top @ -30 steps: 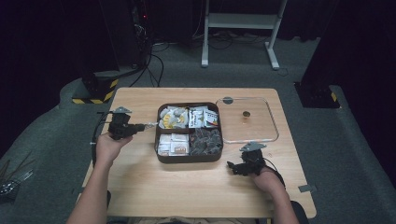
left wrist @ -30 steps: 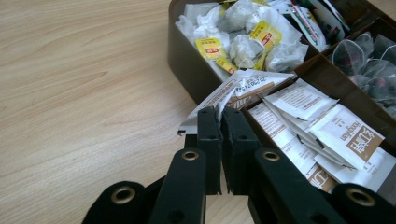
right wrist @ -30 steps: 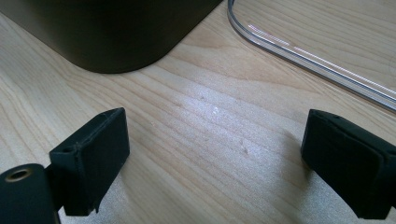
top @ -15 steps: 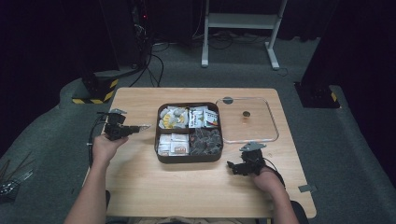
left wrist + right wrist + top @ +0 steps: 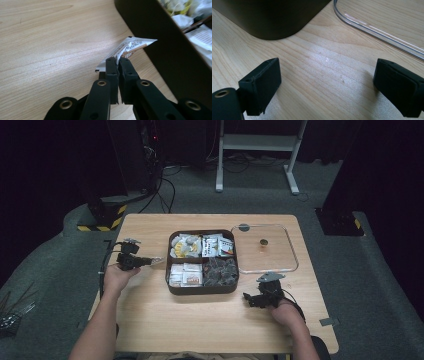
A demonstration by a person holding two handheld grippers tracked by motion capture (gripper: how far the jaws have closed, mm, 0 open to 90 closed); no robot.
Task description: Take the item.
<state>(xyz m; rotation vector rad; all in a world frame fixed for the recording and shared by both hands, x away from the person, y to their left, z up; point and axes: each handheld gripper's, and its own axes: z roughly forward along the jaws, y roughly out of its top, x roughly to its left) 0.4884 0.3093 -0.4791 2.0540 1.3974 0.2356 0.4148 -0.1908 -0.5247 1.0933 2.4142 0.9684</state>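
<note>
A dark brown four-compartment box (image 5: 202, 290) stands mid-table, filled with sachets and wrapped packets. My left gripper (image 5: 150, 261) is to its left, low over the wood, shut on a small white-and-brown sachet (image 5: 157, 260). In the left gripper view the jaws (image 5: 117, 61) pinch the sachet (image 5: 132, 45) by its edge, and its free corner points at the box wall (image 5: 162, 50). My right gripper (image 5: 251, 299) rests on the table by the box's near right corner. It is open, and bare wood lies between its fingers (image 5: 327, 87).
A clear lid (image 5: 293, 264) with a dark knob (image 5: 263, 242) lies flat to the right of the box. Its rim (image 5: 374, 30) runs just beyond the right gripper, and the box corner (image 5: 274, 20) is to its left. Dark floor surrounds the table.
My left gripper has sunk toward the tabletop with the sachet still pinched. The right gripper has stayed where it was.
</note>
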